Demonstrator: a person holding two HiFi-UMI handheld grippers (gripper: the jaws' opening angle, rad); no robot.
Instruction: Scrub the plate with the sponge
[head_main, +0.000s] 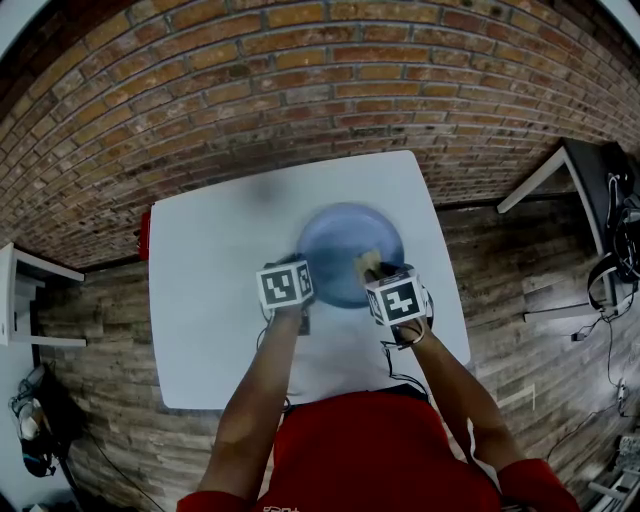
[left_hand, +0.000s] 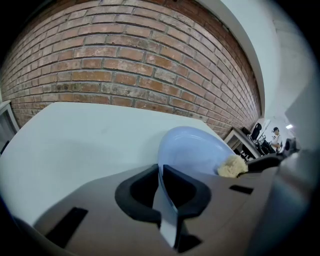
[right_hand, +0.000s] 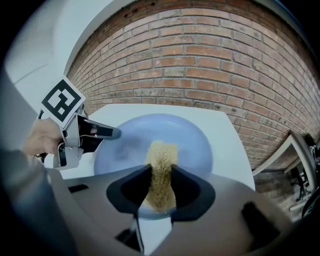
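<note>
Round pale-blue plate (head_main: 335, 240) sits on the far right part of a white rectangular table (head_main: 215, 270), in front of a red brick wall (head_main: 300, 70). Its surface looks smooth and glossy, with a shallow well and a low raised rim, and no dirt can be made out on it. The left gripper (left_hand: 161, 175) has its jaws clamped on the plate's near-left rim, which runs as a thin edge between the two dark pads. The right gripper (right_hand: 161, 175) has its jaws pressed on a coarse, tan, fibrous sponge (right_hand: 162, 152), whose far end reaches over the middle of the plate's well.
</note>
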